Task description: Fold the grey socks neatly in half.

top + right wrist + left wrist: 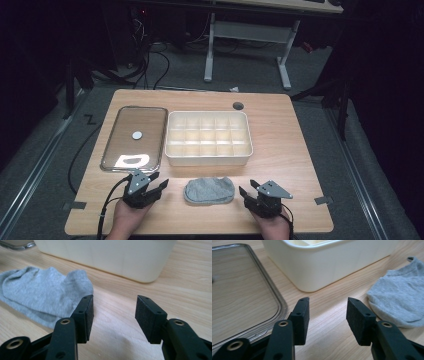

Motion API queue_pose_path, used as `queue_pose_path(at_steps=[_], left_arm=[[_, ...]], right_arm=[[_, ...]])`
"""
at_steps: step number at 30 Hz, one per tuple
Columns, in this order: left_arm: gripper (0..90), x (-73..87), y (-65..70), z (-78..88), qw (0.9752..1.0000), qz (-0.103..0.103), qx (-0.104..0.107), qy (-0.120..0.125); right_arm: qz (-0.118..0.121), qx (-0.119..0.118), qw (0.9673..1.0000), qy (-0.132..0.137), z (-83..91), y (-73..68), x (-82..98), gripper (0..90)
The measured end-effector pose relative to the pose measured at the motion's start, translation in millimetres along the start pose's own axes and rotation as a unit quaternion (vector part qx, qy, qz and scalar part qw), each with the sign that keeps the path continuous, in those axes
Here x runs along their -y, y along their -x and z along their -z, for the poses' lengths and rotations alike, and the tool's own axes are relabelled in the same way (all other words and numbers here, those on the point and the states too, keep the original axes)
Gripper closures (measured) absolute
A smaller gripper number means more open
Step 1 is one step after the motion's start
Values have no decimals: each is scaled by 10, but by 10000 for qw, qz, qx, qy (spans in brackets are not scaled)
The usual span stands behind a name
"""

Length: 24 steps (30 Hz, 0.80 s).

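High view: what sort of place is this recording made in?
Probably a lab or workshop data-collection station, not a home. A small wooden table stands on grey carpet, a height-adjustable desk frame and loose cables sit behind it in the dark, and a lone grey sock and divided bin are laid out.

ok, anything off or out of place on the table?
Nothing broken or spilled. The grey sock lies crumpled near the table's front edge, between the open left gripper and open right gripper, touching neither. The clear lid sits off the white divided box, flat beside it.
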<state>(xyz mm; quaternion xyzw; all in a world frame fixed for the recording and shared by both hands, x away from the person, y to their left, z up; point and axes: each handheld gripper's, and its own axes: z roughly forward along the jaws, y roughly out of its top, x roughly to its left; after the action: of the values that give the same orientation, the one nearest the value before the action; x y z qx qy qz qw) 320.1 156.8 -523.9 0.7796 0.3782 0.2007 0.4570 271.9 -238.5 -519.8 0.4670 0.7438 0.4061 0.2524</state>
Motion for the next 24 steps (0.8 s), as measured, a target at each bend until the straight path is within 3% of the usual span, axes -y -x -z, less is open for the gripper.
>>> queue_pose_path(at_steps=[4, 10, 24], left_arm=[[538, -8, -24, 6, 10000, 61, -62, -7], [513, -15, 4, -12, 10000, -5, -66, -40], [480, -19, 4, 4, 10000, 5, -47, 9]], right_arm=[[-180, 3, 9998, 49, 49, 55, 54, 499], [-278, -7, 9995, 119, 97, 82, 82, 499], [-283, 43, 9995, 133, 108, 80, 96, 508]])
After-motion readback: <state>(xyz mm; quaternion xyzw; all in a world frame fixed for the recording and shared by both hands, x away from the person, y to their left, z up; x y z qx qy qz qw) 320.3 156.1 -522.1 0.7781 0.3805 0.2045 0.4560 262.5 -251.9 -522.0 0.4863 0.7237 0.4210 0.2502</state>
